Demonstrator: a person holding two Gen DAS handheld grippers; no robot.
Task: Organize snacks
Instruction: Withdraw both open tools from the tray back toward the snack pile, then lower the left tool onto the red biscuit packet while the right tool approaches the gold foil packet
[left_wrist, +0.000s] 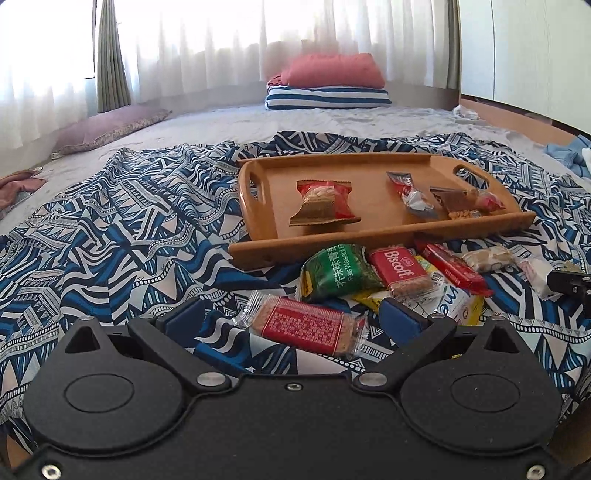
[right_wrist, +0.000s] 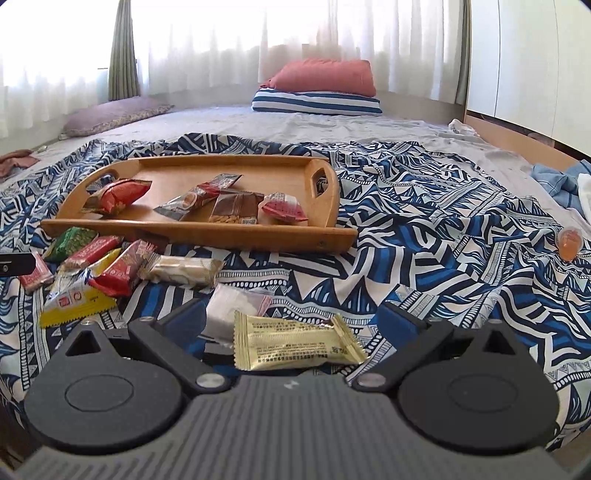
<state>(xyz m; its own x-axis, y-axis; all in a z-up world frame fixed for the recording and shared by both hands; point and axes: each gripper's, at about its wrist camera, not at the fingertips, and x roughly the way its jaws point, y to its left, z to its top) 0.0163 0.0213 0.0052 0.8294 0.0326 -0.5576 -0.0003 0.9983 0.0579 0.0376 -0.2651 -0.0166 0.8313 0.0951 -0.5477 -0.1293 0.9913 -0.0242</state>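
On the patterned bedspread (left_wrist: 110, 229) the left gripper (left_wrist: 291, 317) is spread wide, its blue pads on either side of a red-labelled biscuit packet (left_wrist: 304, 325) without pinching it. Just beyond lies a loose heap: a green wasabi-pea pack (left_wrist: 340, 273) and a Biscoff packet (left_wrist: 399, 271), hard against the near rim of the wooden tray (left_wrist: 258, 243), which carries a peanut bag (left_wrist: 325, 203) and other wrapped snacks. Further right, the right gripper (right_wrist: 295, 325) is equally wide open, a gold-wrapped snack (right_wrist: 295, 345) lying loose between its fingers.
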